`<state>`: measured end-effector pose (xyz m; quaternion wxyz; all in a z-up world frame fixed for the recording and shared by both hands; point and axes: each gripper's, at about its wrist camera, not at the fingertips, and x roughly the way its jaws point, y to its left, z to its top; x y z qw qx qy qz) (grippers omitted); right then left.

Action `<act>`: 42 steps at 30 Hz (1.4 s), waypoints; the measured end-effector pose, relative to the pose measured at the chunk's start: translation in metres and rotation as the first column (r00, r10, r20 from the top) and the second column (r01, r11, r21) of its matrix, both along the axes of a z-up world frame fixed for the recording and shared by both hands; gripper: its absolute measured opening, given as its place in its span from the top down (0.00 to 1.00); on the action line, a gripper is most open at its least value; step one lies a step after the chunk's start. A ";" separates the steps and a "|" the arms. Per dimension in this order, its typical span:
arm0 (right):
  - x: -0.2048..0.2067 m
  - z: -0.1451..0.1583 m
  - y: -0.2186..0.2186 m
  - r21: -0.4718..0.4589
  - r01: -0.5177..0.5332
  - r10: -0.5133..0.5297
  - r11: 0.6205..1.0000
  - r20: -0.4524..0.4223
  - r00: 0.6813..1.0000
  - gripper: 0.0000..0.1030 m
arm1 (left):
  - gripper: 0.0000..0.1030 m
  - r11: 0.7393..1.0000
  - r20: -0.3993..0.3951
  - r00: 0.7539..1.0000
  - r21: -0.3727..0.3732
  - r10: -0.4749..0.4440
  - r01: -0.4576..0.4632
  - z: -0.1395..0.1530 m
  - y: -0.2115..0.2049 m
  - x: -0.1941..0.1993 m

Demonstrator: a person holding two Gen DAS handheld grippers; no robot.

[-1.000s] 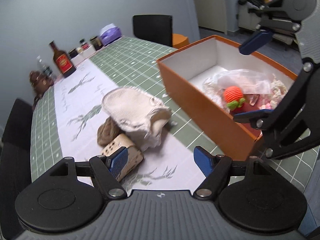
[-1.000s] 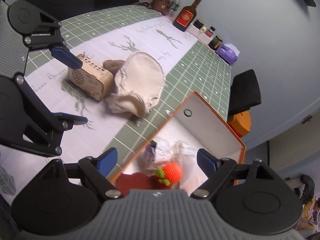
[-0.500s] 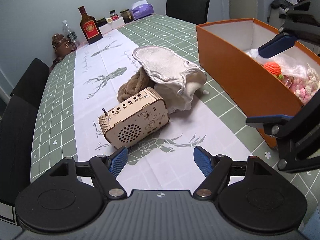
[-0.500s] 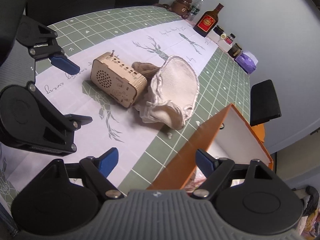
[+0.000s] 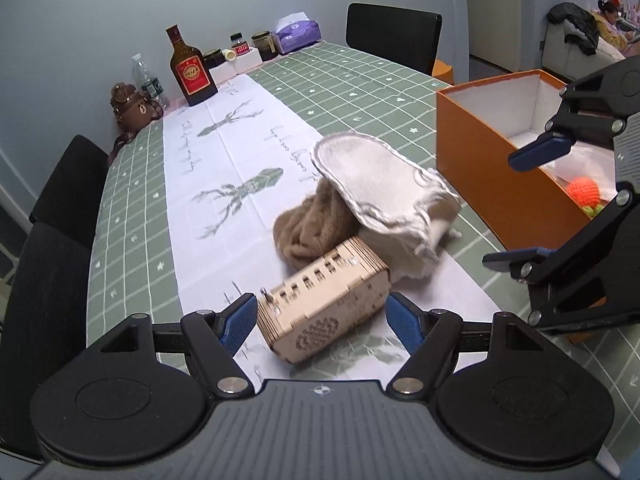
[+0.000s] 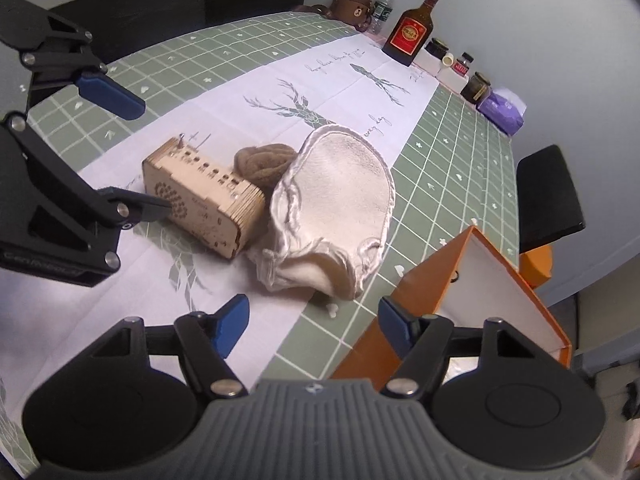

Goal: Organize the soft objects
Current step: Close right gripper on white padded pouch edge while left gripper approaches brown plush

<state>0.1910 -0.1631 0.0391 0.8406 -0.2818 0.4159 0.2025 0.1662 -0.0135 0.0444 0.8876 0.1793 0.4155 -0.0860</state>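
Blue-padded left tongs [image 5: 320, 322] stand released astride a pale laser-cut wooden radio box [image 5: 326, 300] on the green-checked counter [image 5: 132, 216]. Behind it, a cream padded fabric slipper [image 5: 380, 192] lies over a brown fuzzy cloth bundle [image 5: 312, 224], near the orange cardboard box [image 5: 492, 184].

Right view: right tongs [image 6: 312, 322] are closing on nothing, poised just before the slipper [image 6: 340, 200], beside the orange box [image 6: 404, 320].

Both grippers, the left gripper [image 5: 322, 316] and the right gripper [image 6: 314, 322], are black linkages with silver screws, blue finger pads and ribbed grey bodies.
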 end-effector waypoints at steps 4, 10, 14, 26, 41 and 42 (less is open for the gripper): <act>0.027 -0.006 0.009 0.044 -0.004 0.005 0.999 -0.036 0.999 0.30 | 0.18 1.000 0.002 1.000 0.016 -0.001 0.001 -0.003 0.002 0.023; 0.071 -0.020 0.024 0.056 0.013 -0.009 0.998 -0.061 0.998 0.19 | 0.18 0.996 -0.003 0.997 -0.033 0.080 -0.080 -0.006 0.022 0.053; 0.101 -0.029 0.022 0.123 0.082 -0.067 0.989 -0.128 0.990 0.19 | 0.19 0.979 0.014 0.982 -0.071 0.190 -0.189 -0.006 0.037 0.064; 0.130 -0.057 0.016 0.181 0.186 -0.124 0.966 -0.309 0.943 0.87 | 0.21 0.969 0.019 0.976 -0.123 0.217 -0.213 -0.030 0.024 0.080; 0.119 -0.021 -0.009 0.168 0.149 -0.107 0.974 -0.236 0.966 0.97 | 0.14 0.984 -0.063 0.998 -0.179 -0.007 -0.004 -0.026 0.021 0.079; 0.119 -0.021 -0.013 0.167 0.155 -0.113 0.974 -0.235 0.965 0.97 | 0.13 0.985 -0.068 0.997 -0.174 -0.024 0.012 -0.026 0.019 0.079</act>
